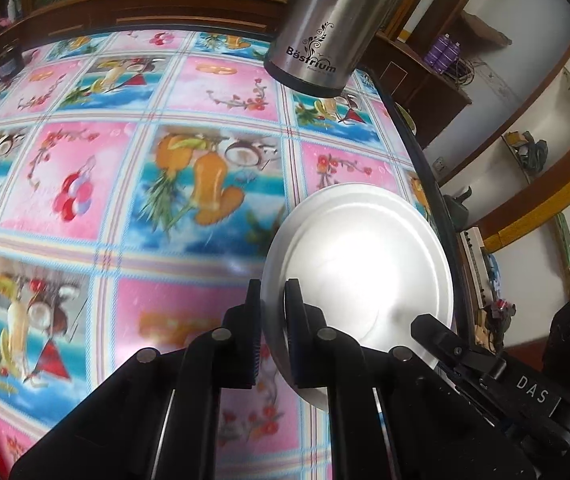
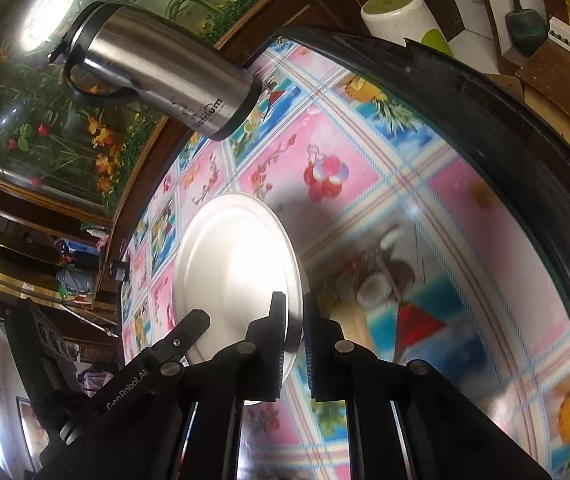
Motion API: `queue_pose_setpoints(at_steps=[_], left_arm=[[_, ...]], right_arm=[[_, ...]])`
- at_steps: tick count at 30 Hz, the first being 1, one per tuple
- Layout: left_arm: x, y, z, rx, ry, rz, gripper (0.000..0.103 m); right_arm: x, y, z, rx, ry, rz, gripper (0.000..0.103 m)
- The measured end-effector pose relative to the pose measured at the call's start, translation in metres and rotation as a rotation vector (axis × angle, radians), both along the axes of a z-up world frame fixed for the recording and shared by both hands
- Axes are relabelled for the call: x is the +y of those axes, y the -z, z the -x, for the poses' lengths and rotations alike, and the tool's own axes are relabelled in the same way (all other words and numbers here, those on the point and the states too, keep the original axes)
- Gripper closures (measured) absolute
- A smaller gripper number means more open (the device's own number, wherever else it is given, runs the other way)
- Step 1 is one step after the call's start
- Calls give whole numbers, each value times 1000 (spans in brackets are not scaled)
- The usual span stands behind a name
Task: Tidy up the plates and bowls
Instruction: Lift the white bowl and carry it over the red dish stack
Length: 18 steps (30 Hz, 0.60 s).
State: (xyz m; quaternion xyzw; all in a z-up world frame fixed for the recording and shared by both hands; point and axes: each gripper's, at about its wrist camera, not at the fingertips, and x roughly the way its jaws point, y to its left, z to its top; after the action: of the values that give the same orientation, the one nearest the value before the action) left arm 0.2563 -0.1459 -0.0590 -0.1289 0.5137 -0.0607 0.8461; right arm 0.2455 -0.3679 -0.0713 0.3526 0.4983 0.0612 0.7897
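I am pinching a steel plate (image 1: 361, 268) with both tongs at once: my left tongs (image 1: 273, 300) are pressed on its left rim, and my right tongs (image 2: 295, 312) are clamping its right rim. The plate is sitting over the right part of the tabletop (image 1: 125, 184), near the black edge; whether it is touching the patterned cloth or lifted clear I cannot tell, since the cloth around it is blurring. Glare is washing out the plate's middle, and its near edge is hiding behind my fingers. A steel flask (image 2: 165, 76) is standing beyond the plate, its top cut off in the left view. Its lettering is only partly legible.
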Motion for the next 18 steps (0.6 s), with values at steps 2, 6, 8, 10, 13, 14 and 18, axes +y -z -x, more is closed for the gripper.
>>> queue_pose_setpoints(at_steps=[2,6,8,10,13,14,18], left_arm=[[5,-3,8,-1,-4,5,95],[16,-8,29,-7,-12,10,95],[20,-9,39,-10,-16,9,95],[27,-10,50,-10,-24,9,95],[38,-12,66,-16,-34,12,95],[42,-13,70,-18,-36,13,95],[58,-17,88,-34,-53,11,95]], right_arm=[[4,-2,9,-1,-7,3,94],[13,-7,29,-8,-26,-1,94],[17,-9,36,-9,-36,-4,94],[23,-11,45,-10,-47,0,94],[34,-14,56,-11,-68,7,94],[37,-15,59,-12,-75,9,94],[56,-21,74,-23,-104,22,94]])
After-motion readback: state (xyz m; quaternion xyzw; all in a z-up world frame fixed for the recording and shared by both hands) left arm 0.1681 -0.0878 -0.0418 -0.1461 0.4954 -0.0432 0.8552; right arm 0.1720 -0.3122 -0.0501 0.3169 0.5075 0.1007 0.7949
